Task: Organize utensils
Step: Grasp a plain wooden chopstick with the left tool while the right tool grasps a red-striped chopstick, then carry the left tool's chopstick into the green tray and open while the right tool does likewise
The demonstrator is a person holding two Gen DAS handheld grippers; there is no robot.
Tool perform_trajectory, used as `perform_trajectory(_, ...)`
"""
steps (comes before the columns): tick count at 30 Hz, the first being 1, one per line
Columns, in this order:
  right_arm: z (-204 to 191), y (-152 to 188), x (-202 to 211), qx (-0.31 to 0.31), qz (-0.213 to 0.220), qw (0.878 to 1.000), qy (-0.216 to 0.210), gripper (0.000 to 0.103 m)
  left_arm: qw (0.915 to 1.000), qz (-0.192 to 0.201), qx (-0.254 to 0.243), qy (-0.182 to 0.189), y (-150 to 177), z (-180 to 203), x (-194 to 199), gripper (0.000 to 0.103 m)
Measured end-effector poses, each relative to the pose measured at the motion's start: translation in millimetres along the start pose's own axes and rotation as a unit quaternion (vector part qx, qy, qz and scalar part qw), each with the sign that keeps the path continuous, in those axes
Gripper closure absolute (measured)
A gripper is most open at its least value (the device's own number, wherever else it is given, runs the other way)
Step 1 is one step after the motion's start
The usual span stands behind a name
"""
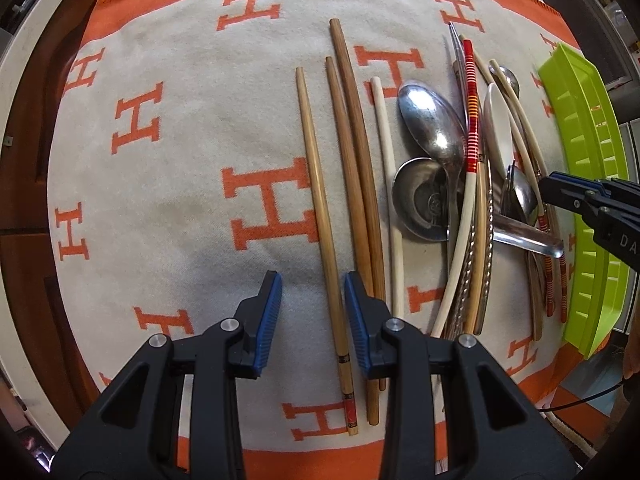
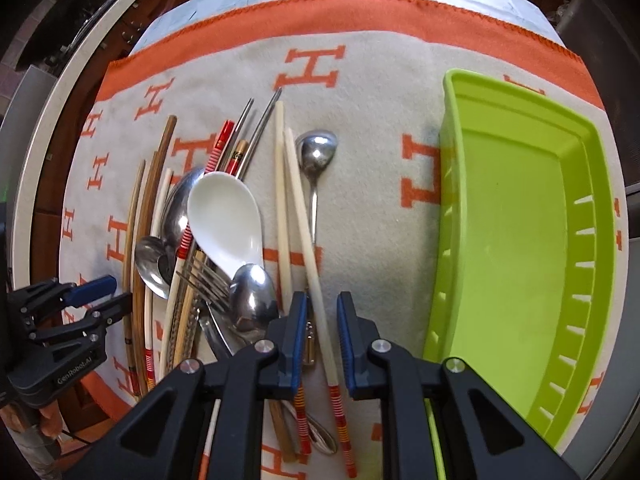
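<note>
My left gripper [image 1: 313, 312] sits right under the lens, jaws partly open and pointing straight down, straddling a light wooden chopstick [image 1: 320, 216] with a gap on both sides, so nothing is gripped yet. The right pad edges over the darker brown pair [image 1: 352, 168] beside it, so I want to nudge left before squeezing, or I pinch 2 sticks at once.

My right gripper [image 2: 319, 328] is also aimed down, jaws narrowed but not touching anything I can see. A cream chopstick with red-striped end [image 2: 308, 248] runs slantwise between the pads. Its twin [image 2: 281, 200] lies just left, outside the jaws. I judge the best grip is low on the shaft, pads square to it, so it doesn't pivot when lifted.

Further out, the heap is a tangle: a fork [image 2: 204, 280], a metal spoon [image 2: 254, 300], and a white ceramic spoon [image 2: 226, 220] are piled on one another, with a small ladle-like spoon [image 2: 316, 152] lying apart. Lifting straight up should keep the stick from dragging them.

Off to the right, the green tray [image 2: 448, 200] is empty and waiting on the orange-lettered cloth [image 2: 380, 100]. I'd lay chopsticks lengthwise in it.
</note>
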State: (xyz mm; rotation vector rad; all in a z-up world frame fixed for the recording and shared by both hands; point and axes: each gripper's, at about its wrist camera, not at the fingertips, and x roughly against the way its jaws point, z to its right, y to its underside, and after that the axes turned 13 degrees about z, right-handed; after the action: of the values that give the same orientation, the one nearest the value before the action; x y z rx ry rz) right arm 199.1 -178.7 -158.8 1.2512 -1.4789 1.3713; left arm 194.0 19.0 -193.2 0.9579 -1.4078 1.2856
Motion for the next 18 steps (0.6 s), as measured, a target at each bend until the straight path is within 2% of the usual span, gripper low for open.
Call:
perform_trajectory(1,-1,0,0,0.001,-0.001,1.000,0.000,0.088,1.0000,0.000,0.000,0.000,0,0,-2,0.073)
perform_trajectory(3,-2,-1,-2,-0.003,-0.005,1.000,-0.014,0.097,1.0000,0.002,-0.001,0.001,0,0,-3,0.073)
perform_trajectory(5,0,0,-4,-0.014,-0.008,1.000,-0.023,0.097,1.0000,0.007,-0.002,0.003,0,3,-3,0.076)
perform_trajectory(6,0,0,-4,-0.017,-0.006,1.000,-0.025,0.097,0.9999,0.010,-0.002,0.004,2,4,-3,0.080)
perform_trajectory(7,2,1,-3,-0.024,-0.005,0.999,-0.028,0.097,0.9999,0.013,0.000,0.009,3,5,-1,0.096)
perform_trajectory(8,4,2,-2,-0.032,-0.003,0.999,-0.032,0.098,0.9998,0.013,0.006,0.013,6,4,0,0.099)
perform_trajectory(12,14,5,6,-0.059,0.003,0.997,-0.045,0.098,0.9992,0.024,0.027,0.020,11,1,3,0.099)
perform_trajectory(18,12,12,18,-0.059,0.010,0.996,-0.061,0.098,0.9959,0.031,0.066,0.053,16,-5,9,0.099)
